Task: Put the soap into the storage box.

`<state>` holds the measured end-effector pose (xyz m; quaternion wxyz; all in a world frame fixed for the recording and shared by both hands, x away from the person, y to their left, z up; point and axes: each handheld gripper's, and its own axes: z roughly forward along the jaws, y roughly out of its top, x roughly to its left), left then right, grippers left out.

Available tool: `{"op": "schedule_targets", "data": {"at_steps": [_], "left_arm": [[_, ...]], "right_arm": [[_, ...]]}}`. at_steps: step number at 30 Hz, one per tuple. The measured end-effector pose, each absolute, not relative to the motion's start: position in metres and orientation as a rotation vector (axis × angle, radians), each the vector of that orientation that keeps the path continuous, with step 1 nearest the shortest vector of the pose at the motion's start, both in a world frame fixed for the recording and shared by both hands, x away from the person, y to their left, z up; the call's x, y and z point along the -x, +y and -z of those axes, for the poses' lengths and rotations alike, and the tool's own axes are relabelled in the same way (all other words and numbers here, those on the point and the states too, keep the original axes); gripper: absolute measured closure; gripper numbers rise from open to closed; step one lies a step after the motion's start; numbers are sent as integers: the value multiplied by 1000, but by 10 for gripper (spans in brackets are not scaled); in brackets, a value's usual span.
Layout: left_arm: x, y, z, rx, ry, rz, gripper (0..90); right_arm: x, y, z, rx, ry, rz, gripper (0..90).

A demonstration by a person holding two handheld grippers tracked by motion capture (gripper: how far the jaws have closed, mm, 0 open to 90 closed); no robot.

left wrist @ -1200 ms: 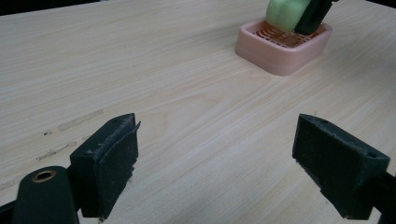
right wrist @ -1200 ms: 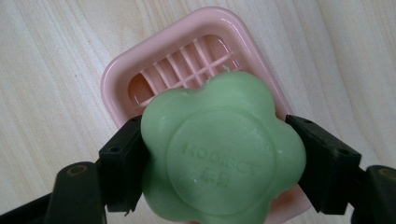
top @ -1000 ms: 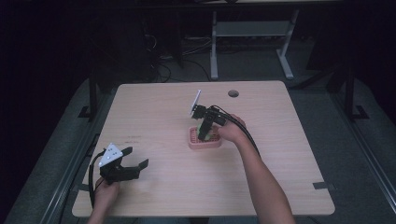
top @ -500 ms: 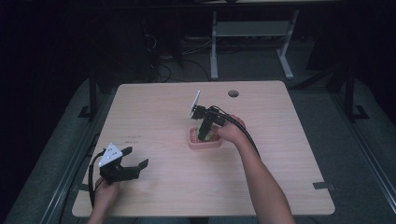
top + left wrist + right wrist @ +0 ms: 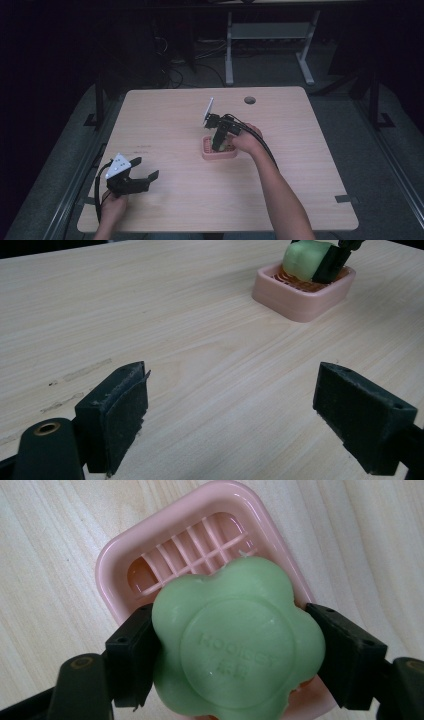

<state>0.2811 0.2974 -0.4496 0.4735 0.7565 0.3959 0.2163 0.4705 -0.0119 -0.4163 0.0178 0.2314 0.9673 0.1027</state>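
Over the pink soap dish (image 5: 150,550) mid-desk, the right hand-held gripper (image 5: 235,655) clamps a green soap bar (image 5: 235,645). Let go tilted, it could slide off the rim. The left hand-held gripper (image 5: 240,405) gapes, idle.

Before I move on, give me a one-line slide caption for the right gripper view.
Right gripper clamps a green flower-shaped soap between its jaws, over a pink slatted soap dish on the wooden table.
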Motion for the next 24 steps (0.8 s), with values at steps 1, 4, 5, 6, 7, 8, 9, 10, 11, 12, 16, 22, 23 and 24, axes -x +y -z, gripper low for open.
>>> {"op": "schedule_targets", "data": {"at_steps": [1,4,5,6,7,8,9,10,11,12,16,22,23,24], "left_arm": [[-281,298,450,-1852,968,-529,140],[-281,297,450,-1850,969,-529,141],[-281,298,450,-1852,967,-529,140],[-281,297,450,-1851,967,-529,140],[-281,297,450,-1850,969,-528,141],[-281,298,450,-1851,968,-530,141],[-281,298,450,-1851,968,-530,141],[-281,298,450,-1852,968,-530,140],[-281,298,450,-1852,967,-530,141],[-281,298,450,-1851,967,-530,141],[-281,297,450,-1853,967,-529,141],[-281,298,450,-1854,967,-529,141],[-281,297,450,-1851,969,-528,141],[-281,297,450,-1850,969,-528,141]], "right_arm": [[-470,-12,416,-716,3004,-318,259],[-470,-12,416,-715,3006,-320,259],[-470,-12,416,-718,3004,-321,259],[-471,-12,416,-717,3003,-322,259],[-471,-12,416,-723,3003,-321,259],[-471,-12,416,-723,3004,-320,259],[-471,-12,416,-722,3004,-318,259],[-470,-12,416,-717,2999,-318,259],[-470,-12,416,-716,2997,-317,259],[-470,-13,416,-717,2999,-315,259],[-470,-13,416,-717,3000,-319,259],[-470,-13,416,-723,3004,-331,259],[-470,-13,416,-722,3005,-333,259],[-470,-14,416,-721,3007,-335,259]]}}
